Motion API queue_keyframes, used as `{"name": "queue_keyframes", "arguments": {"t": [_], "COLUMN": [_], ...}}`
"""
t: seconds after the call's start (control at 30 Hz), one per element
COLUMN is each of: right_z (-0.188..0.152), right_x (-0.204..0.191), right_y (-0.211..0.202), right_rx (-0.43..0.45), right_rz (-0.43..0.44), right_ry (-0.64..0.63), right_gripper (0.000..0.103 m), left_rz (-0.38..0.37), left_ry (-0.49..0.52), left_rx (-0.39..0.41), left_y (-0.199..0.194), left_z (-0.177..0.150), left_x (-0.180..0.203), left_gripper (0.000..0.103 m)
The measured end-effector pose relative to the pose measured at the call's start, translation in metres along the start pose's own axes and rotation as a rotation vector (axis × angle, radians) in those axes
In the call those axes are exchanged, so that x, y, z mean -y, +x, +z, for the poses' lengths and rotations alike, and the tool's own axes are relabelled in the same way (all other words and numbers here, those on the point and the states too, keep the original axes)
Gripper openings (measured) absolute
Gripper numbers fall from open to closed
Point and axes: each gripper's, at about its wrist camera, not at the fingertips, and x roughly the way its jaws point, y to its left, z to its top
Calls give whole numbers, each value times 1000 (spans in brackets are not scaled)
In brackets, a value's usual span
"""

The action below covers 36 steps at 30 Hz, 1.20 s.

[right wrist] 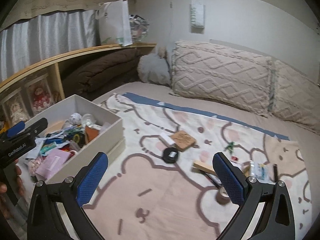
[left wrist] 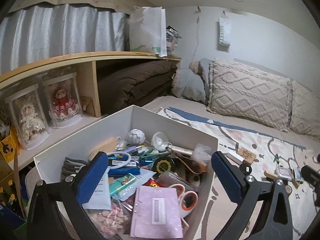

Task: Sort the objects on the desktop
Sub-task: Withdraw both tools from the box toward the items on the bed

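Note:
A white box [left wrist: 176, 126] [right wrist: 112, 128] on the bed is crammed with several small items: a pink card [left wrist: 156, 210], orange-handled scissors [left wrist: 186, 198], a crumpled paper ball [left wrist: 136, 136], blue pens [left wrist: 124, 170]. My left gripper [left wrist: 160, 178] hovers open over the box with nothing between its fingers. My right gripper [right wrist: 160, 174] stands open above the patterned blanket [right wrist: 160, 200], empty. Loose on the blanket lie a cork coaster [right wrist: 183, 140], a black ring [right wrist: 170, 155], a white eraser [right wrist: 167, 138], a wooden block [right wrist: 204, 167] and a tape roll [right wrist: 222, 196].
A wooden shelf [left wrist: 90, 57] at the left holds a white bag [left wrist: 148, 32], two boxed dolls [left wrist: 62, 102] and a folded brown quilt [left wrist: 136, 82]. Textured pillows [right wrist: 220, 74] line the wall behind the blanket. A hand [right wrist: 8, 182] holds the left gripper's body [right wrist: 18, 142] at the far left.

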Motion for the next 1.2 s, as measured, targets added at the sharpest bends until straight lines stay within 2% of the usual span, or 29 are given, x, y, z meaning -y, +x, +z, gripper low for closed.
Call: {"name": "queue_keyframes", "arguments": {"t": [0.27,0.57,0.97,1.2], "right_z": [-15,-40,-68,-76], "right_x": [51,98,131,132], "right_y": [-15,-19,-20,-14], "right_rx": [7,-2,35,39], "right_rz": [-77,-203,-226,-230], "right_ry": [72,118,214,226], "right_gripper": [103,103,103,103], "left_rz": [-14,-81,-175,-270], "left_ry": [37,62,138,107], "left_rx": [-3,2,-3,5], "left_y": [1,-4,-6,-7], "left_z": [-5,-11,-25,-34], "left_x": [22,53,100,120], "left_gripper": [103,103,103,103]}}
